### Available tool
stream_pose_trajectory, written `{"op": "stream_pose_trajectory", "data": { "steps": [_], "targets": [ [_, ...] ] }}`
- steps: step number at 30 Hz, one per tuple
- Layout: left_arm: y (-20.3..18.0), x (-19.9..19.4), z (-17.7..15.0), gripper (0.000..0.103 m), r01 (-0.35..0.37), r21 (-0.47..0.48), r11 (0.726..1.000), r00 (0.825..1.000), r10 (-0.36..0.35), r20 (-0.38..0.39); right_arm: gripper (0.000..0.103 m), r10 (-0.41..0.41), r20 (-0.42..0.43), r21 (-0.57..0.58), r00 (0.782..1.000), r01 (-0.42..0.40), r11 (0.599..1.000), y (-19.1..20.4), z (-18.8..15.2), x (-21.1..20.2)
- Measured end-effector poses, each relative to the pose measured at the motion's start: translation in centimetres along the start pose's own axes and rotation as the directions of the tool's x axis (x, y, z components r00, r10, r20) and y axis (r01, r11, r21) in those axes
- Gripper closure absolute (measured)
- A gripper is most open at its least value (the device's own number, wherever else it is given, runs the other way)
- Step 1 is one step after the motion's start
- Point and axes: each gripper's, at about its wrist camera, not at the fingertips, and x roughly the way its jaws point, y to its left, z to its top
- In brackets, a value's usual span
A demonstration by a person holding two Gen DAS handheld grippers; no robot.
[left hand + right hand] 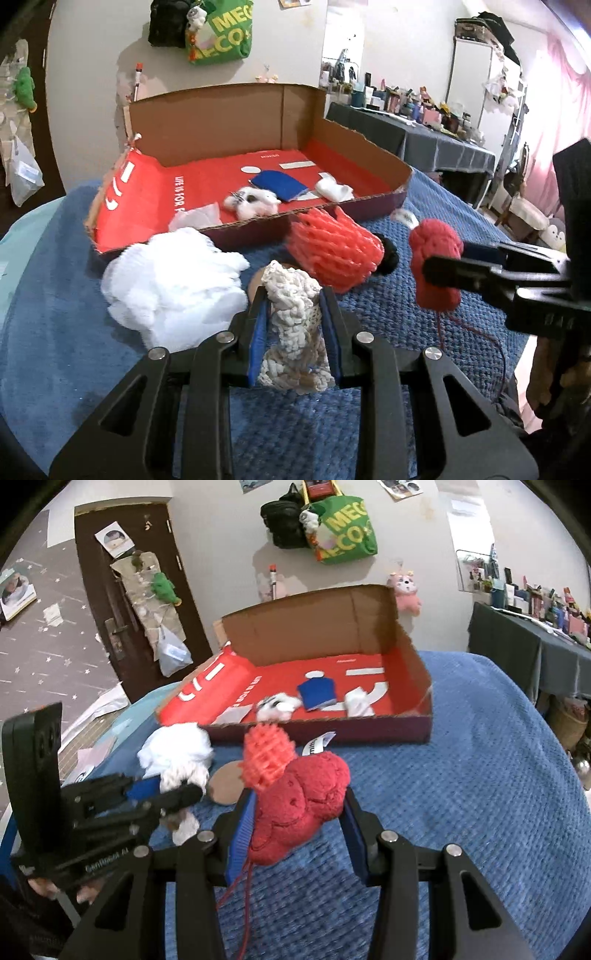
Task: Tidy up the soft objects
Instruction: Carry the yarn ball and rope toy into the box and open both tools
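Two tools, each pinching one yarn bundle in front of the cardboard box (369, 140): the left tool (293, 332) clamps a cream bundle (295, 321), long axis upright; the right tool (299, 825) clamps a red bundle (303, 797), tilted. Nearer the box lie one white puff (173, 284) and one red net (336, 247). Inside the box: one blue pad (280, 184), one plush (251, 201), one white cloth (332, 190)

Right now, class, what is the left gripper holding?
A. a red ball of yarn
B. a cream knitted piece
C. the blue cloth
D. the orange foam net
B: the left gripper is clamped on the cream knitted piece, while the red ball of yarn sits in the right gripper and the blue cloth lies in the box.
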Motion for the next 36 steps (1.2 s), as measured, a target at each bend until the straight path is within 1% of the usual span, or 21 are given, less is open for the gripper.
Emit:
{"op": "stream_pose_trajectory", "data": {
  "steps": [5, 11, 16, 20, 22, 23, 25, 28, 30, 31, 32, 34, 36],
  "targets": [
    [0.4, -0.2, 0.1, 0.077, -0.009, -0.002, 1.000, 1.000, 0.009, 0.008, 0.055, 0.019, -0.016, 0.000, 1.000, -0.019, 1.000, 0.6, -0.5, 0.5],
    [0.6, -0.6, 0.5, 0.077, -0.008, -0.002, 1.000, 1.000, 0.008, 0.020, 0.055, 0.032, -0.015, -0.017, 0.999, -0.032, 0.999, 1.1, -0.5, 0.6],
    [1.8, -1.0, 2.7, 0.077, -0.010, 0.001, 1.000, 0.999, 0.010, 0.048, 0.055, 0.036, 0.004, -0.031, 0.999, -0.036, 0.999, 1.3, 1.0, 0.3],
    [3.3, -0.3, 6.0, 0.077, -0.001, 0.012, 1.000, 0.998, 0.000, 0.060, 0.055, 0.012, 0.036, -0.068, 0.999, -0.009, 0.998, 1.1, 4.2, 0.4],
    [4.1, 0.5, 7.6, 0.077, 0.020, 0.033, 0.999, 0.998, -0.022, 0.064, 0.055, 0.009, 0.046, -0.083, 0.999, -0.005, 0.997, 0.8, 6.2, 0.9],
    [4.4, 1.0, 8.3, 0.077, 0.020, 0.042, 0.999, 0.998, -0.023, 0.063, 0.055, 0.003, 0.045, -0.094, 0.999, 0.001, 0.996, 0.7, 7.3, 1.3],
    [5.2, 2.6, 10.0, 0.077, -0.001, 0.056, 0.998, 0.999, -0.001, 0.043, 0.055, -0.007, 0.043, -0.113, 0.999, 0.011, 0.994, 0.3, 9.2, 2.2],
    [6.5, 5.3, 12.3, 0.077, 0.005, 0.062, 0.998, 1.000, -0.005, 0.003, 0.054, -0.042, 0.005, -0.133, 0.999, 0.042, 0.990, -1.0, 12.8, 4.8],
    [7.1, 6.9, 13.4, 0.077, 0.006, 0.067, 0.998, 1.000, -0.004, -0.025, 0.054, -0.041, -0.034, -0.128, 0.999, 0.036, 0.991, -1.9, 14.4, 6.4],
    [7.5, 7.9, 14.0, 0.077, 0.017, 0.065, 0.998, 0.999, -0.014, -0.046, 0.054, -0.046, -0.047, -0.124, 0.998, 0.040, 0.991, -2.4, 15.3, 7.3],
    [7.7, 8.6, 14.3, 0.077, 0.025, 0.061, 0.998, 0.998, -0.021, -0.062, 0.054, -0.061, -0.074, -0.132, 0.995, 0.051, 0.990, -2.9, 16.3, 8.7],
    [8.2, 10.5, 15.2, 0.077, 0.033, 0.061, 0.998, 0.994, -0.026, -0.107, 0.054, -0.078, -0.108, -0.138, 0.991, 0.063, 0.988, -3.6, 17.3, 10.4],
    [8.6, 12.1, 15.7, 0.077, 0.041, 0.058, 0.997, 0.989, -0.032, -0.146, 0.054, -0.086, -0.169, -0.144, 0.982, 0.062, 0.988, -4.2, 18.3, 12.8]
  ]
}}
